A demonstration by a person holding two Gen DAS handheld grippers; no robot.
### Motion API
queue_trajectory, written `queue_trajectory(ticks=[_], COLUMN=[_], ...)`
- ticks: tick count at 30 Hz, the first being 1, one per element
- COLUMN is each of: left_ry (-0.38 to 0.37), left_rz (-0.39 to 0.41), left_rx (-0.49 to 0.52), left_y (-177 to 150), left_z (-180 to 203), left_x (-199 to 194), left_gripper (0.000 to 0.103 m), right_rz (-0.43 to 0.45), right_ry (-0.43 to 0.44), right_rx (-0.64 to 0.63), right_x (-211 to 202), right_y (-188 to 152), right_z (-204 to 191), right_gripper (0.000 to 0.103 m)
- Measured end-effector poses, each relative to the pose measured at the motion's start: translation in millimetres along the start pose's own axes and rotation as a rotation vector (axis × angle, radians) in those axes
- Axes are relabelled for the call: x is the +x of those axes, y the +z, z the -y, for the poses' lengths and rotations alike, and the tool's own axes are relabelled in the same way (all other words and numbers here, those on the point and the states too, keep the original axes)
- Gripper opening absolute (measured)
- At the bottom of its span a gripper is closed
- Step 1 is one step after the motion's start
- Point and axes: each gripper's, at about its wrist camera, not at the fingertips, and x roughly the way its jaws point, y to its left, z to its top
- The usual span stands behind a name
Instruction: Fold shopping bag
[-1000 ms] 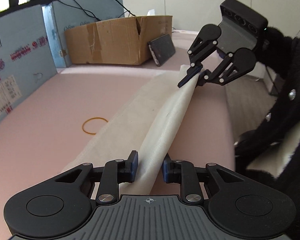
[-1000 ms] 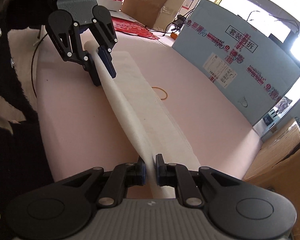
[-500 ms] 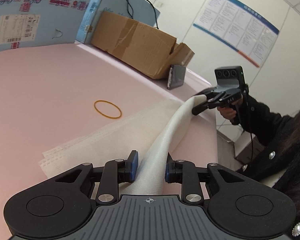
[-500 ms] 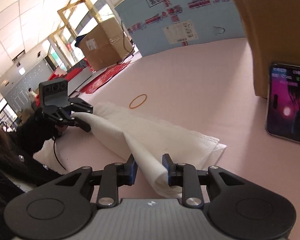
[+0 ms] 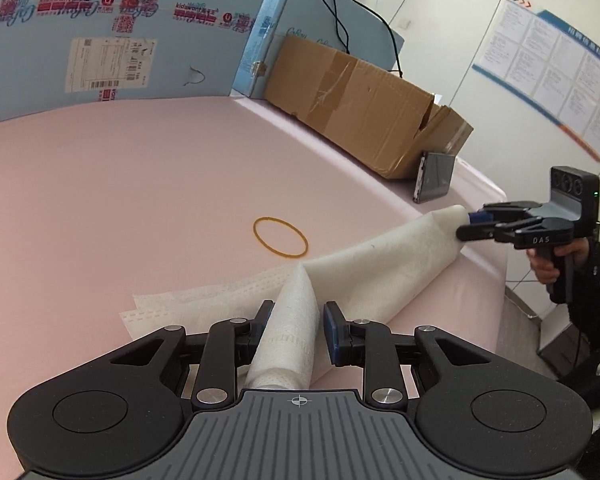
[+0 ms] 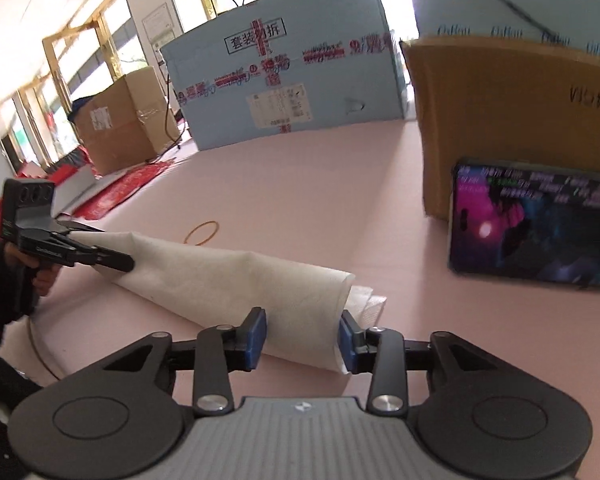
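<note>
Pink counter (image 5: 148, 184) carries the white non-woven shopping bag (image 6: 236, 280), half folded. Left tongs (image 5: 296, 322) pinch its nine-o'clock end; right tongs (image 6: 302, 334), just widening, straddle the three-o'clock end. Lay edges flush before releasing.

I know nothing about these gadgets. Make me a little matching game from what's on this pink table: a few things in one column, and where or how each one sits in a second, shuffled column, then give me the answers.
Things:
1. shopping bag
2. rubber band
3. phone
4. brown cardboard box

Place or state:
A. propped up against the brown box, screen lit
B. lying flat and alone on the bare pink table
C. white, folded lengthwise, stretched between the two grippers
D. standing next to the blue box

Pairs: 1-C, 2-B, 3-A, 4-D
</note>
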Motion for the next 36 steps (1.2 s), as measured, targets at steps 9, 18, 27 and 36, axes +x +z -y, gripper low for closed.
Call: queue_trajectory(ticks=[9, 18, 27, 36], left_ry=[-0.003, -0.007, 0.465, 0.790], left_rz=[-0.007, 0.067, 0.105, 0.351], left_rx=[-0.001, -0.143, -0.017, 0.282], left_y=[0, -7, -25, -18], left_z=[-2, -33, -10, 98], left_x=[-1, -18, -46, -57], left_gripper=[0.026, 0.028, 0.053, 0.054], right_rz=[0.182, 0.127, 0.177, 0.196], right_ry=[-0.162, -0.340, -0.370, -0.406], right_rx=[-0.171, -0.137, -0.152, -0.187], right_x=[16, 60, 57, 59], right_y=[-7, -39, -49, -50], right_z=[-92, -98, -102, -109], right_gripper=[0.044, 0.037, 0.037, 0.038])
